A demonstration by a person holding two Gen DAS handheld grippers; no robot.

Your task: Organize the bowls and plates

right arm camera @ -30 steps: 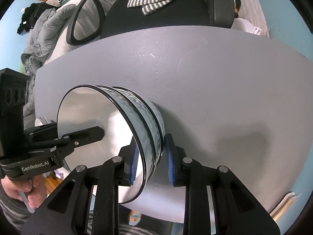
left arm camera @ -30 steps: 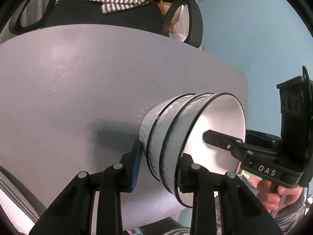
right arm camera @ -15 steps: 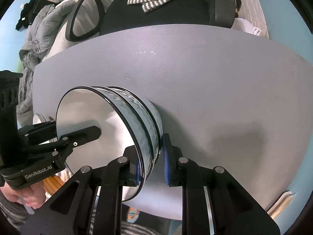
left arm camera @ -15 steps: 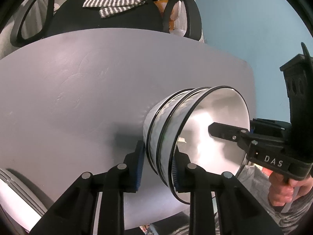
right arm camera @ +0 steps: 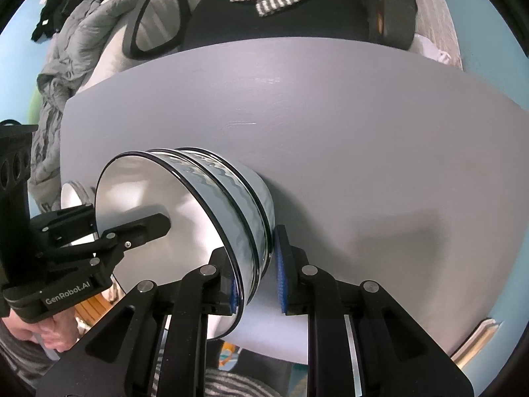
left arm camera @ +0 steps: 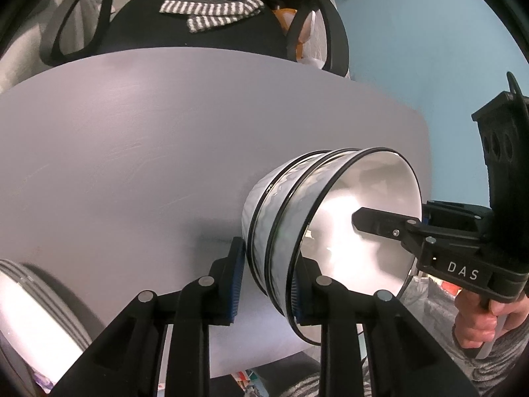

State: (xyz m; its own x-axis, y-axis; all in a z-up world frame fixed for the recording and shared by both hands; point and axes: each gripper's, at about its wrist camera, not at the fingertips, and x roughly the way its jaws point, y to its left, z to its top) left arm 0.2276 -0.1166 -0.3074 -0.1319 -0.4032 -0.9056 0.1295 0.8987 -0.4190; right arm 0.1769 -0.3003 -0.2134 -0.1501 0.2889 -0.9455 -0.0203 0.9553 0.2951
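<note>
Item: nested stack of white, black-rimmed enamel bowls (left arm camera: 317,228), stacking done; held over grey tabletop (left arm camera: 132,165); left gripper (left arm camera: 266,284) and right gripper (right arm camera: 256,278) each pinching opposite rims; white plates (left arm camera: 29,311) at table's edge; final placement apparently pending.

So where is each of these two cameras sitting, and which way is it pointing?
Left wrist: on the left gripper, looking down its jaws at the nested bowls and grey table; the person's right hand shows.
Right wrist: on the right gripper, same aim; the left hand shows.
Shared: bowls, table, black chair.
</note>
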